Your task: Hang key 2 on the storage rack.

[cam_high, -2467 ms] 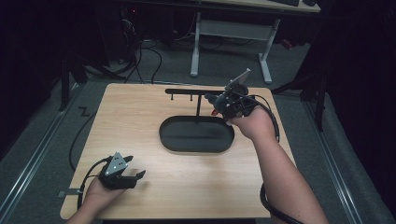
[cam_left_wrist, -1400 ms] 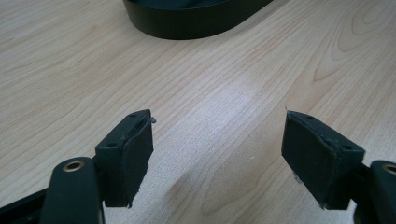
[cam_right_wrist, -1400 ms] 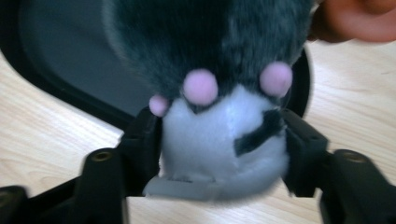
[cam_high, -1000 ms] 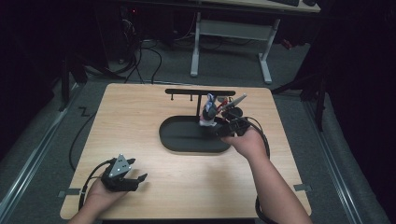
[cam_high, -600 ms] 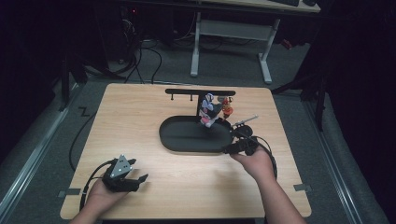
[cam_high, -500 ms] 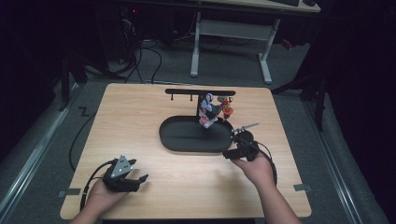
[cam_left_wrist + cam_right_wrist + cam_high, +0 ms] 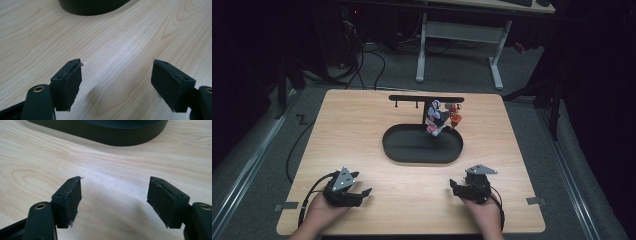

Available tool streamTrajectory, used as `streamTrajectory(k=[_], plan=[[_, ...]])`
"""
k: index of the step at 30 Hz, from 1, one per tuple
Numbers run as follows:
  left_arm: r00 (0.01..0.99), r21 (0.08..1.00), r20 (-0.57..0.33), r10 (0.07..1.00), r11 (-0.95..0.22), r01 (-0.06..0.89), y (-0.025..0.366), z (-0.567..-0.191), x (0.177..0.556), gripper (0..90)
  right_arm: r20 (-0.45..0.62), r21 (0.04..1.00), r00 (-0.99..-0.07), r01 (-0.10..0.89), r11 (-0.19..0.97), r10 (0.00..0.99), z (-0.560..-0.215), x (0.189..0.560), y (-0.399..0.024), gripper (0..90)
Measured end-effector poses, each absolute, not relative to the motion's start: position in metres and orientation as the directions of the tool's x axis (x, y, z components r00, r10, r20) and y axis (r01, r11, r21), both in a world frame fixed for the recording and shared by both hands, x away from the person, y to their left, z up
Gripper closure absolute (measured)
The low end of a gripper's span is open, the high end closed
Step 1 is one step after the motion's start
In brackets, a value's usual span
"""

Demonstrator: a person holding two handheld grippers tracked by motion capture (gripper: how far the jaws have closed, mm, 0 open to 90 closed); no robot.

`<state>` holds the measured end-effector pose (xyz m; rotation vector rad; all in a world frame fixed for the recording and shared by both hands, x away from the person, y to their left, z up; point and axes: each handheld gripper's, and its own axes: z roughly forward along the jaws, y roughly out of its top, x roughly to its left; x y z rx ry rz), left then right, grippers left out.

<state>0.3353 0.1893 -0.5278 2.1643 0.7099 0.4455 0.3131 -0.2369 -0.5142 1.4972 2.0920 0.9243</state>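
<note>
A black stand has an oval tray base (image 7: pixel 402 150) and a T-shaped bar (image 7: pixel 412 98). A small bunch of colourful trinkets (image 7: pixel 439 117) hangs from the bar's right half, over the tray. My left gripper (image 7: pixel 361 196) rests at the table's front left, open, with bare wood between its jaws (image 7: pixel 116 72). My right gripper (image 7: pixel 454 188) is low over the front right of the table, in front of the tray. Its jaws have just been opening and nothing is between them (image 7: pixel 115 191). The tray's dark wall shows ahead of each gripper (image 7: pixel 92 6) (image 7: pixel 112 135).
The wooden table (image 7: pixel 352 130) stands on a grey floor. A white desk frame (image 7: pixel 462 35) and cables (image 7: pixel 367 60) lie beyond its far edge. A cable (image 7: pixel 294 150) trails from the left gripper off the table's left side.
My right gripper left the trinkets hanging on the bar, then drew back and down to the front right of the table, its jaws wider. The left gripper stayed put.
</note>
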Motion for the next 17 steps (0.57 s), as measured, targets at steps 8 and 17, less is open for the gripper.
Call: streamTrajectory(k=[8, 17], plan=[[0.782, 0.773, 0.081, 0.617, -0.534, 0.341, 0.184, -0.529, 0.335, 25.0, 0.026, 0.732, -0.381, 0.637, 0.242, 0.924, -0.523, 0.297, -0.233, 24.3], [0.781, 0.771, 0.09, 0.619, -0.54, 0.339, 0.186, -0.529, 0.333, 24.7, 0.044, 0.728, -0.355, 0.652, 0.213, 0.934, -0.527, 0.302, -0.239, 24.9]])
